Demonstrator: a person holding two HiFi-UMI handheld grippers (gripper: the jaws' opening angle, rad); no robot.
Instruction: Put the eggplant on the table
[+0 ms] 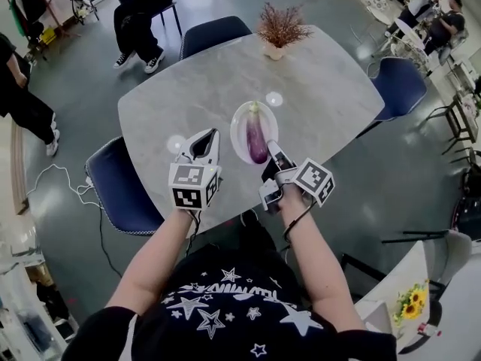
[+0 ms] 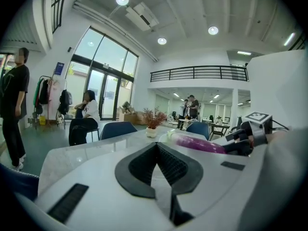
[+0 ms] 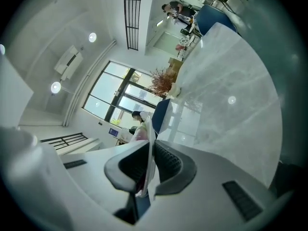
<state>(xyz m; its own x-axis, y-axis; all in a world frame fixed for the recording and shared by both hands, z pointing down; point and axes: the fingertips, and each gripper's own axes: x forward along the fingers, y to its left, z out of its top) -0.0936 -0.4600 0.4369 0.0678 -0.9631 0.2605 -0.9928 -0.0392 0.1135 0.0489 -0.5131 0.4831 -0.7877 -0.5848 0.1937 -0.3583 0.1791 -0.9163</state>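
A purple eggplant (image 1: 257, 138) lies on a small white plate (image 1: 237, 128) in the middle of the grey marble table (image 1: 323, 89). My right gripper (image 1: 272, 150) is at the plate's near right rim. In the right gripper view the jaws (image 3: 150, 148) are shut on the thin white plate rim (image 3: 149, 127). My left gripper (image 1: 204, 136) hovers just left of the plate, shut and holding nothing (image 2: 156, 148). From the left gripper view the eggplant (image 2: 197, 143) lies to the right, with the right gripper (image 2: 245, 138) beside it.
A vase of dried plants (image 1: 278, 32) stands at the table's far edge. Blue chairs (image 1: 214, 32) (image 1: 402, 85) (image 1: 120, 183) ring the table. A seated person (image 1: 139, 13) and a standing person (image 1: 22, 100) are on the far left.
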